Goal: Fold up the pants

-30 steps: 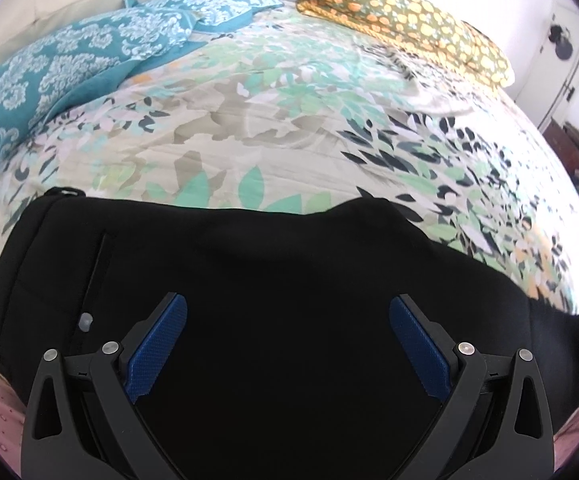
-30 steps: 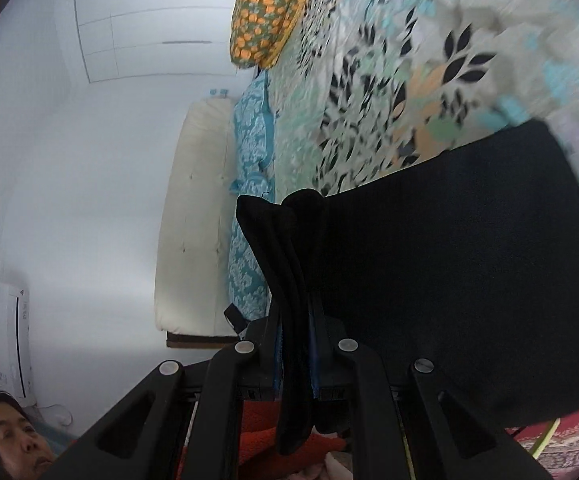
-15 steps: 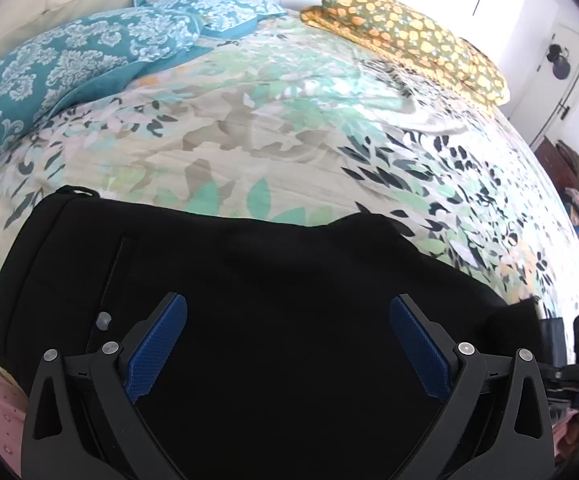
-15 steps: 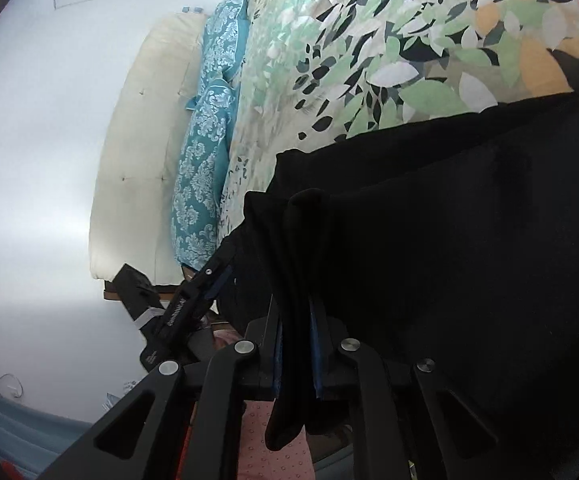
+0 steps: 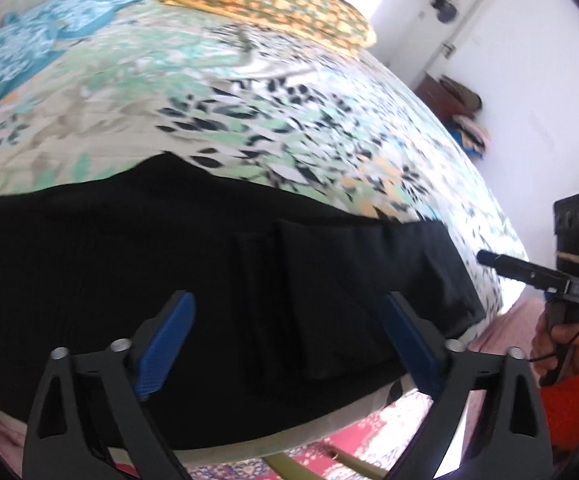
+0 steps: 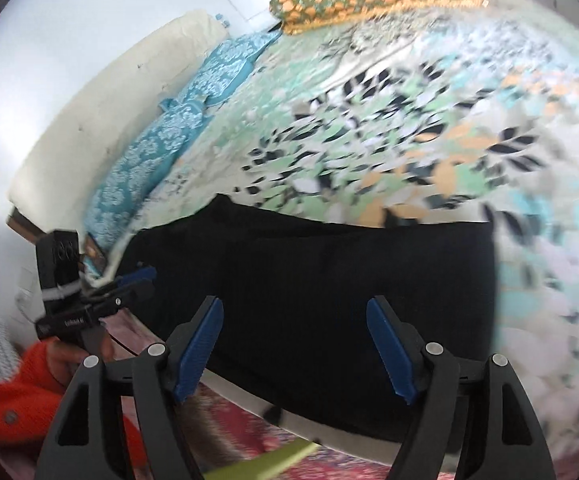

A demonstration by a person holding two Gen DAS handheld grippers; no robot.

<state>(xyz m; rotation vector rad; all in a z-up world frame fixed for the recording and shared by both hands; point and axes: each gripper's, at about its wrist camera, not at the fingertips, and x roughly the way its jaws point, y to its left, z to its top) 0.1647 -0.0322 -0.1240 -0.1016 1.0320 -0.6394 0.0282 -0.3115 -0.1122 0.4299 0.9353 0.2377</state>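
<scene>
Across the near edge of the bed [image 5: 249, 92], whose leaf-print cover fills most of both views, the black pants [image 5: 217, 280] lie flat in a long band running left to right, the near edge hanging slightly over the mattress side. At the far end sit a teal patterned pillow [image 6: 177, 128] and an orange-dotted one [image 5: 273, 0]; a white door [image 5: 445, 20] stands at the far right.

Seams and a layered panel show near the pants' middle, so they look already doubled lengthwise — a judgement only, since the black cloth hides detail.

Both tools hover above the cloth, holding nothing. The left gripper [image 5: 285, 344] has its blue fingers [image 5: 165, 344] spread wide over the middle of the pants; the right gripper [image 6: 295, 352] also has its fingers apart, over the right stretch.

The likely next step is a crosswise fold. To do it well, I would take one short end with both tools — each at a corner, pinching every layer — lift low, carry it evenly over the other end, and lay the edges flush before letting go. Motion blur suggests settling first.
</scene>
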